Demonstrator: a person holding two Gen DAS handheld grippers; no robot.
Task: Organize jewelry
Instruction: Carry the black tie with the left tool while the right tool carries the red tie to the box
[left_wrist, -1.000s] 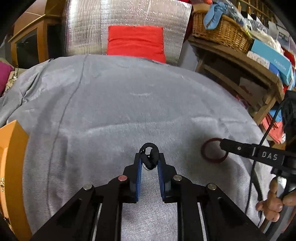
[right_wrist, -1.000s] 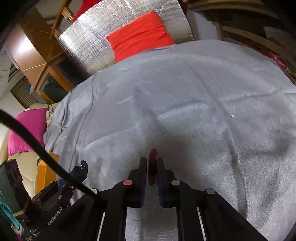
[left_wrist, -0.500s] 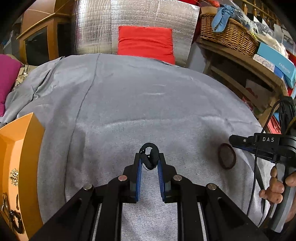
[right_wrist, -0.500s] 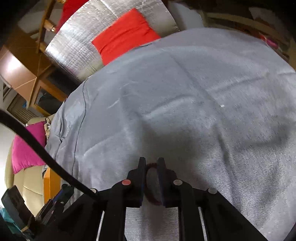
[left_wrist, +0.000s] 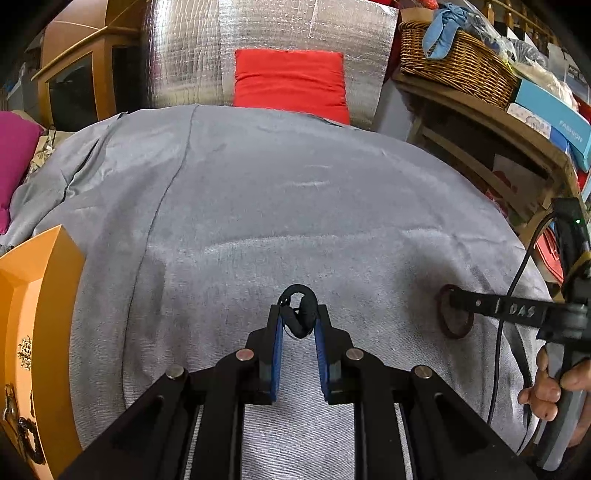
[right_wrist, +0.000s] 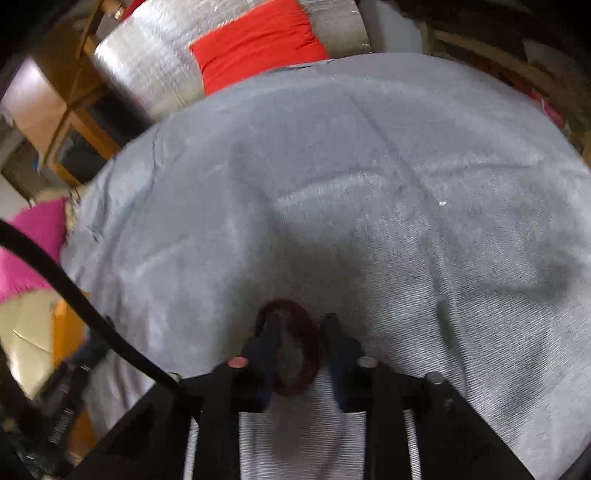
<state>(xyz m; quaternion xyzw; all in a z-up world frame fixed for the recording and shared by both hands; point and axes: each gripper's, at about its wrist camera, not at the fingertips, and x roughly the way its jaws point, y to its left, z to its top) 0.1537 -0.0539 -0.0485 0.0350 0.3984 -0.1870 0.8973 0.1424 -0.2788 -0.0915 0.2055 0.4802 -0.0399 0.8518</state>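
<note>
bangle (right_wrist: 295, 347) now flat on cloth | between parted right gripper (right_wrist: 300, 325) fingers

Orange jewelry box (left_wrist: 33, 332): cut off at left edge. Dark red bangle (right_wrist: 295, 347): motion-blurred, partly hidden behind right gripper (right_wrist: 299, 325) fingers; pad contact indeterminate.

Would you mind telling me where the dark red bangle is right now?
The dark red bangle lies on the grey cloth between the right gripper's jaws, right of the left gripper.
</note>
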